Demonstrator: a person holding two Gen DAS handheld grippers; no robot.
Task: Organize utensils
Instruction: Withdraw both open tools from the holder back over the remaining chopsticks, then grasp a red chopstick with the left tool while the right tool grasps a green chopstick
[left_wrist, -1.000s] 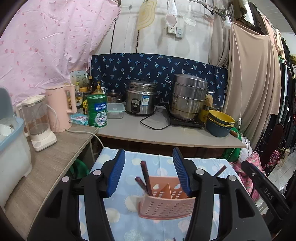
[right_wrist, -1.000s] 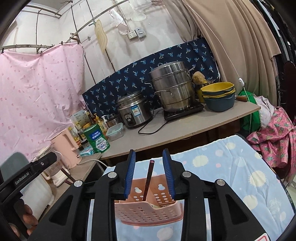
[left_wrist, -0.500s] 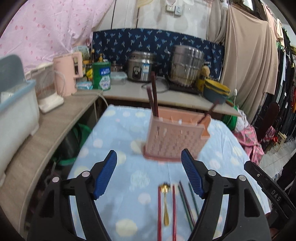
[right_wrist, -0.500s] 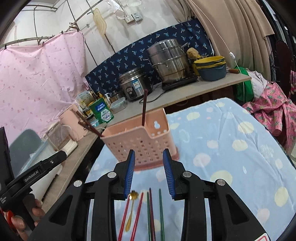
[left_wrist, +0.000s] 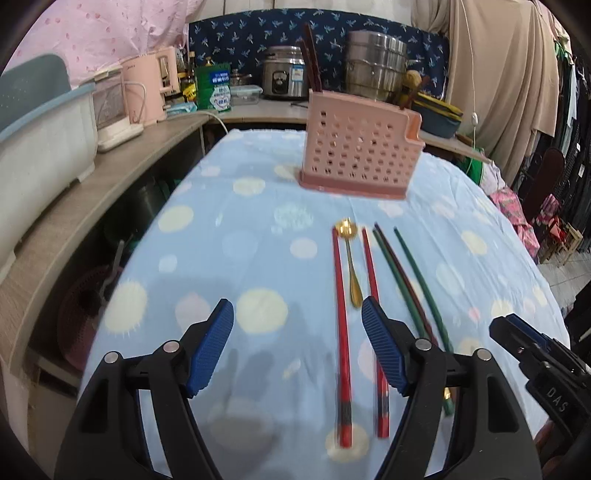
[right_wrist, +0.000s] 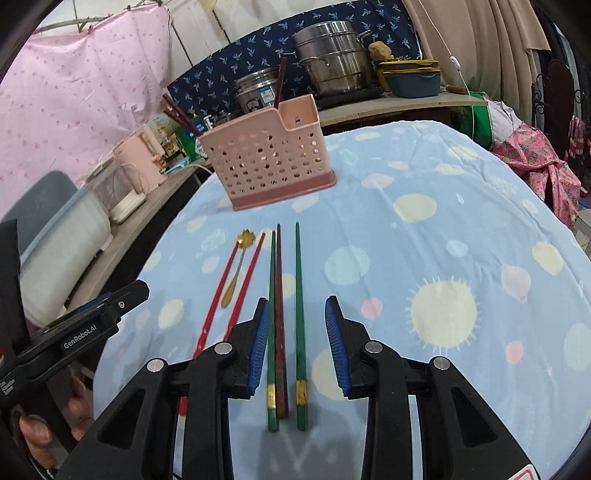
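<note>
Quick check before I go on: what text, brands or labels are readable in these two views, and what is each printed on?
"GenRobot.AI": on the left tool's black body, seen from the right wrist.
"DAS": on the right tool's black body, seen from the left wrist, cut off at the edge.
Green can: label print too blurred to read.
Rice cooker: sticker too small to read.

We are seeing bare cloth (right_wrist: 461, 206) lying open right of chopsticks (right_wrist: 300, 295); basket (right_wrist: 266, 158) standing ahead, counter (left_wrist: 74, 221) crowding left edge.
</note>
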